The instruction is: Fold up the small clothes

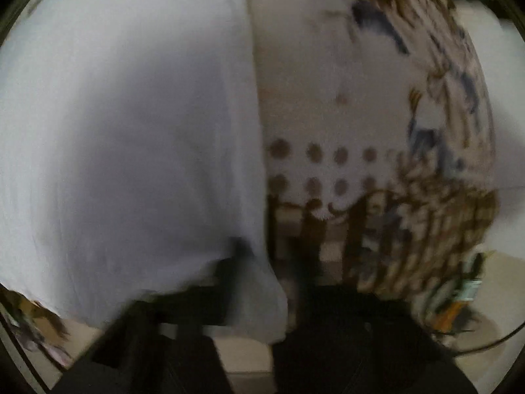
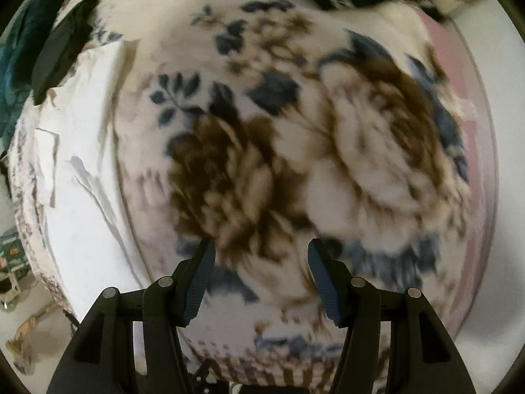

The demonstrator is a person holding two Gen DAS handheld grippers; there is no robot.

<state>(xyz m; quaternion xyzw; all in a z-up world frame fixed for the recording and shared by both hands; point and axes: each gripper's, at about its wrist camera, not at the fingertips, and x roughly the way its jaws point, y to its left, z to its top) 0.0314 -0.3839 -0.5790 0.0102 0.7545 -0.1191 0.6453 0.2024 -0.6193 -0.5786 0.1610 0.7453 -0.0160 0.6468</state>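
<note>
A white garment (image 1: 124, 138) fills the left half of the left wrist view and hangs over my left gripper (image 1: 252, 256), hiding most of its fingers. The jaws look shut on a fold of this cloth near its lower edge. The picture is blurred. In the right wrist view the white garment (image 2: 82, 170) lies spread and creased on the left side of a floral blanket (image 2: 279, 131). Above the brown flower print, my right gripper (image 2: 262, 246) stands open with its blue pads (image 2: 200, 279) apart and nothing between them.
The blanket (image 1: 334, 98), with brown dots and a patterned border, covers the work surface, and pale floor (image 1: 512, 131) shows past its edge. Dark clothes (image 2: 62, 52) and a teal cloth (image 2: 19, 52) lie at the blanket's far left. Small items (image 2: 13, 256) sit on the floor.
</note>
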